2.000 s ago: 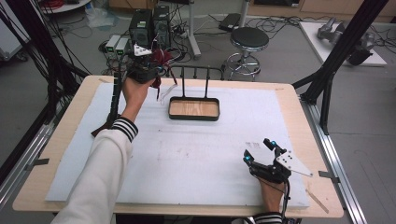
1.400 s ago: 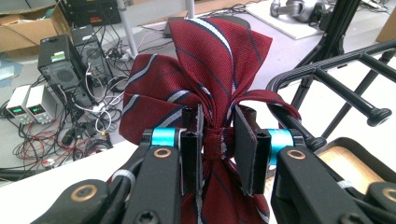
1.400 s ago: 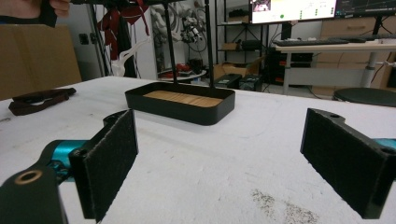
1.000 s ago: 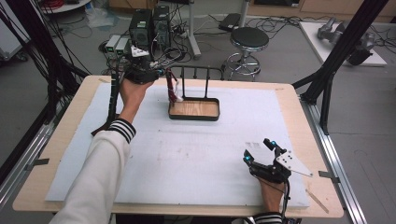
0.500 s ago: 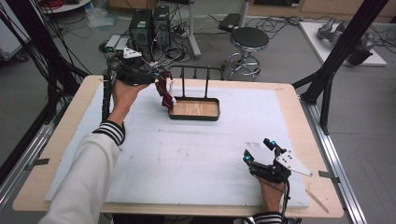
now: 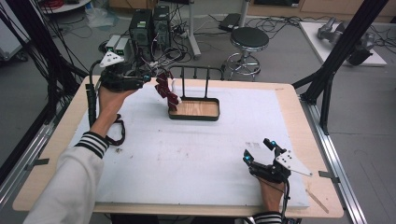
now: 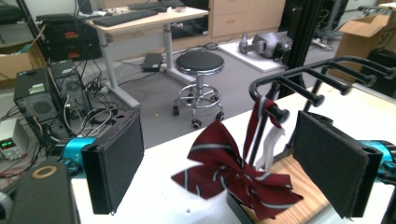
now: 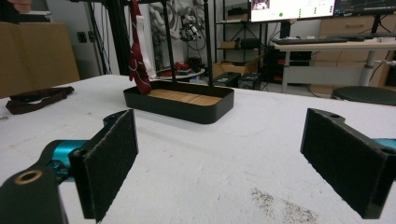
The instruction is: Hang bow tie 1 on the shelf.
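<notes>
Hanging now from a peg of the black rack (image 6: pixel 194 88), the red bow tie (image 7: pixel 236 170) is released — the left claw (image 6: pixel 148 78) has opened and backed away. So the hanging seems done; the right claw (image 6: pixel 258 150) stays apart on the table (image 6: pixel 187 154).

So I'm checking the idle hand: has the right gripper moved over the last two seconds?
No. The right gripper sits at the same spot near the white mat's near right corner, jaws open, in every high view picture.

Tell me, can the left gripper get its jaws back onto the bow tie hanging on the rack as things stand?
Probably yes. The left gripper is open beside the rack, and the bow tie hangs from the end peg right between and ahead of its jaws. Nothing stands between them; only the rack's upright behind the tie crowds the approach.
</notes>
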